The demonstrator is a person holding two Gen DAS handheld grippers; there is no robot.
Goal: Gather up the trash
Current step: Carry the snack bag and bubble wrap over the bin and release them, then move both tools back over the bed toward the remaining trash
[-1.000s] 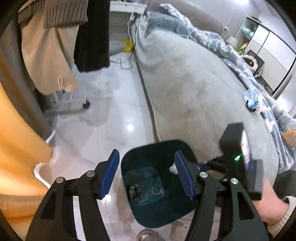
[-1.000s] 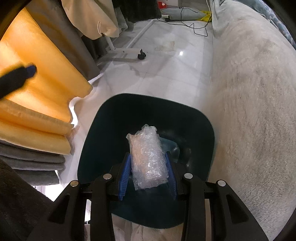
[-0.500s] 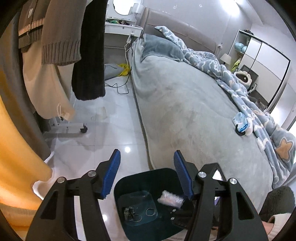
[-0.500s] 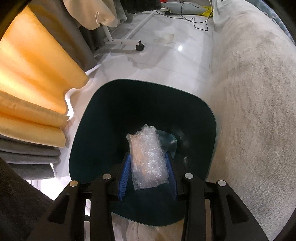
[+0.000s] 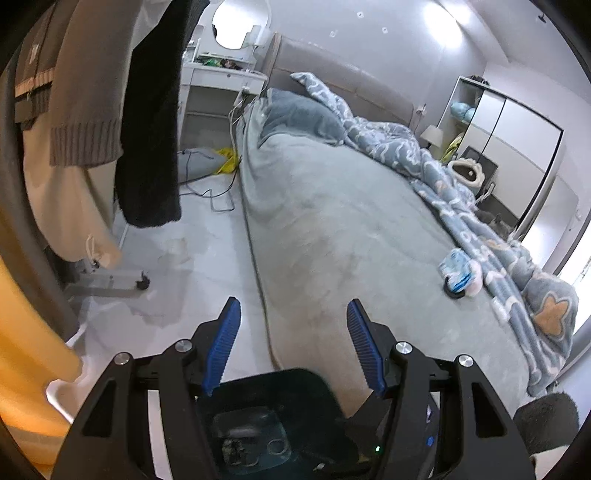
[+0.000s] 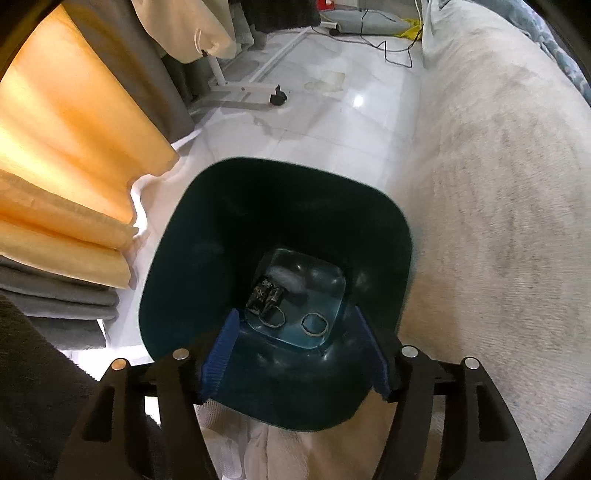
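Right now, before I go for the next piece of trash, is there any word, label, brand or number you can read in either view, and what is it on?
Nothing can be read for certain.
Small black packet at the bottom of the dark teal plastic bin: pale print, too small and blurred to read.
Blue-and-white crumpled wrapper on the grey bed cover: markings too blurred to read.
Red item on the floor at the top edge: cut off, unreadable.

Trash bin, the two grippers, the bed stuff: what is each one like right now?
Trash bin: upright on the floor, no lid, trash at the bottom.
Bubble wrap: blurred, low inside the bin, free of the gripper.
Right gripper: open, jaws just opened, nothing between them, over the bin.
Left gripper: open, empty.
Blue packet: lying on the bed, not yet collected.
Duvet: rumpled, pushed to the far side.
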